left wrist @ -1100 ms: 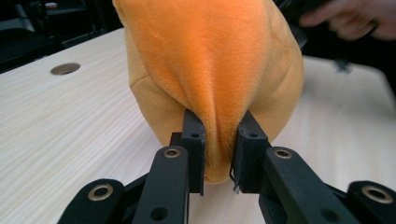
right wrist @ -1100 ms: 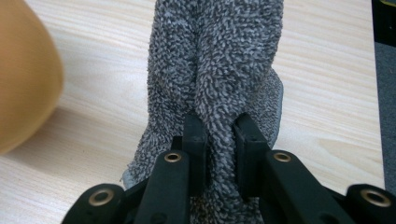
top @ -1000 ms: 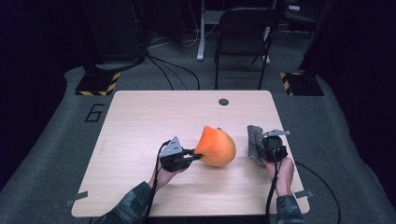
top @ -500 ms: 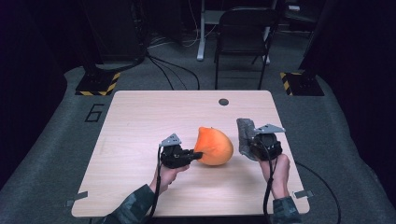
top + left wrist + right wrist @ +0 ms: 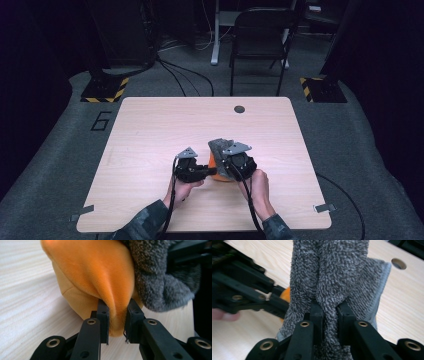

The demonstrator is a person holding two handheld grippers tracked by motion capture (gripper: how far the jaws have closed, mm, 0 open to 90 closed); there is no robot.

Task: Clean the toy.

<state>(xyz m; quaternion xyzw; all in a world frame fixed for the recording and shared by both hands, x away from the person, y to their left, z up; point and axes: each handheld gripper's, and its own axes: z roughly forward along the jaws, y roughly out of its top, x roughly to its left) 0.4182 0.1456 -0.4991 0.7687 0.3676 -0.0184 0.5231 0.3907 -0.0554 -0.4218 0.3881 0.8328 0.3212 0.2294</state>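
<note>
Looks like a lab or recording studio rather than a home. Dim room with grey carpeted floor (image 5: 350, 150), dark walls all round. One pale wooden table with a round cable hole (image 5: 150, 130) set alone in the middle, taped floor markers beside it (a painted number six (image 5: 101, 121) among them). Yellow-and-black hazard-striped stand bases (image 5: 105, 90), black cables trailing across the floor (image 5: 185, 75), an empty black metal-framed chair (image 5: 262, 45) behind.

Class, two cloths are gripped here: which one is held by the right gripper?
The grey towel, fluffy and looped, pinched by the right gripper; the smooth orange cloth is in the other.
</note>
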